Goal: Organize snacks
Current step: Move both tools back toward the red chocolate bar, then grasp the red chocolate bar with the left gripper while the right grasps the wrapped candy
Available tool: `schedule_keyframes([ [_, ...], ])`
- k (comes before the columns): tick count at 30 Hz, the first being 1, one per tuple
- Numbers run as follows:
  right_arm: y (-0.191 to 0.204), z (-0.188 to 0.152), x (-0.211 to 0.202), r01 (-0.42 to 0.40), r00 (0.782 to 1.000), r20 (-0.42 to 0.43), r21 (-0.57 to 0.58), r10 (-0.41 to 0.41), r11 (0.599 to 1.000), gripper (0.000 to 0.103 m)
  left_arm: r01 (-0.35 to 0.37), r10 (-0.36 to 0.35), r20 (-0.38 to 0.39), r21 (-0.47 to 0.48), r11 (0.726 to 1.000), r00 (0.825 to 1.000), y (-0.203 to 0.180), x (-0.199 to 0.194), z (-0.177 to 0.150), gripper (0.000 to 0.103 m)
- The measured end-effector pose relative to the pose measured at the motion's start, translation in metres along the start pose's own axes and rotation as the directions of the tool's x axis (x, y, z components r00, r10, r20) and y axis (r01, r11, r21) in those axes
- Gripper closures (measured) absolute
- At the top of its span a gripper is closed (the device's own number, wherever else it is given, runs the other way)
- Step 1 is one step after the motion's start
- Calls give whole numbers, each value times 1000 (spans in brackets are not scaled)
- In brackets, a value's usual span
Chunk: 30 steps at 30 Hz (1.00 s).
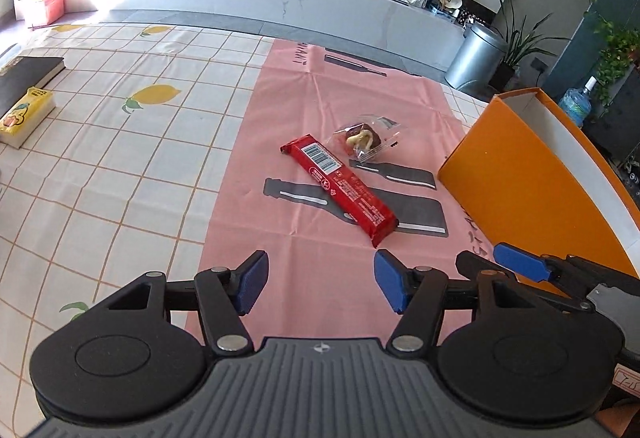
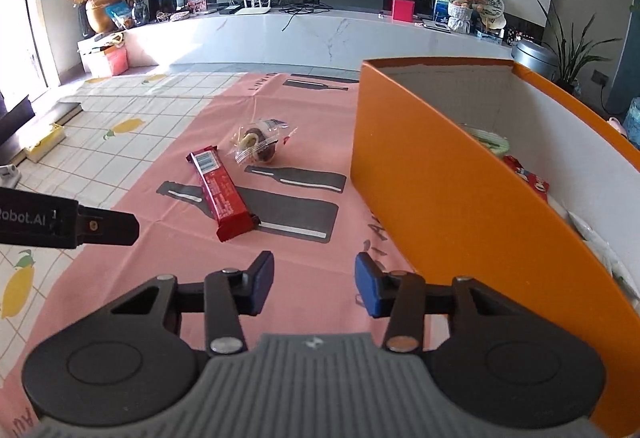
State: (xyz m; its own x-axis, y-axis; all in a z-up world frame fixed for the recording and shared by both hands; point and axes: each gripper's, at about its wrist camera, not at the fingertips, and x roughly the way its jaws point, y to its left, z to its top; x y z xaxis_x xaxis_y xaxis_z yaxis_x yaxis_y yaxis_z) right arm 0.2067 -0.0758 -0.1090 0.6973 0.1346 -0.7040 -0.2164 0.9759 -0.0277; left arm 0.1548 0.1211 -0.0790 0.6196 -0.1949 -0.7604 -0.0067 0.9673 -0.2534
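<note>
Both pairs of jaws stand spread with nothing between them: the left gripper (image 1: 321, 284) wider, the right gripper (image 2: 315, 284) somewhat narrower. Each hovers low over the pink printed cloth (image 1: 256, 166), short of the snacks. Mid-frame in both views lies the long red foil-wrapped bar (image 1: 339, 187), barcode up, and just beyond its far end the chocolate pastry in clear wrap (image 1: 362, 140). At the right edge stands the tall orange cardboard box (image 2: 440, 198), other packets already inside. I'd take the bar across its narrow width near the middle, so it doesn't swing, and lift it well clear of the box wall before letting go.
</note>
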Motion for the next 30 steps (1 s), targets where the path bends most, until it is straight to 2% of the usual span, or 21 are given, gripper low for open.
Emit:
schedule_keyframes([
  [2, 4, 4, 15, 18, 1000, 0, -20, -18, 1000, 72, 11, -11, 2, -14, 1000, 1000, 5, 9, 2, 32],
  [7, 7, 14, 50, 51, 999, -11, -47, -52, 998, 73, 47, -46, 12, -67, 997, 999, 18, 29, 8, 32],
  [11, 10, 18, 65, 23, 1000, 1, -48, -23, 999, 72, 82, -82, 5, -120, 989, 997, 24, 45, 16, 32],
  [16, 23, 19, 70, -46, 998, 28, -76, 48, 996, 72, 93, -93, 3, -136, 986, 996, 23, 55, 27, 32],
  [19, 28, 19, 71, -97, 994, 33, -68, 100, 993, 70, 72, -74, -10, -126, 989, 997, 19, 62, 32, 32],
  [21, 28, 19, 71, -111, 993, 38, -71, 114, 991, 68, 33, -34, -10, -97, 995, 999, 15, 66, 35, 33],
  [24, 27, 20, 71, -104, 993, 54, -71, 108, 992, 62, -4, 3, -12, -62, 998, 1000, 8, 73, 42, 33],
  [27, 25, 21, 72, -93, 993, 68, -80, 98, 992, 62, -54, 53, -10, -23, 998, 999, -2, 81, 50, 33],
  [30, 23, 21, 73, -85, 993, 75, -81, 91, 993, 59, -111, 111, -7, 43, 993, 994, -13, 89, 53, 40],
])
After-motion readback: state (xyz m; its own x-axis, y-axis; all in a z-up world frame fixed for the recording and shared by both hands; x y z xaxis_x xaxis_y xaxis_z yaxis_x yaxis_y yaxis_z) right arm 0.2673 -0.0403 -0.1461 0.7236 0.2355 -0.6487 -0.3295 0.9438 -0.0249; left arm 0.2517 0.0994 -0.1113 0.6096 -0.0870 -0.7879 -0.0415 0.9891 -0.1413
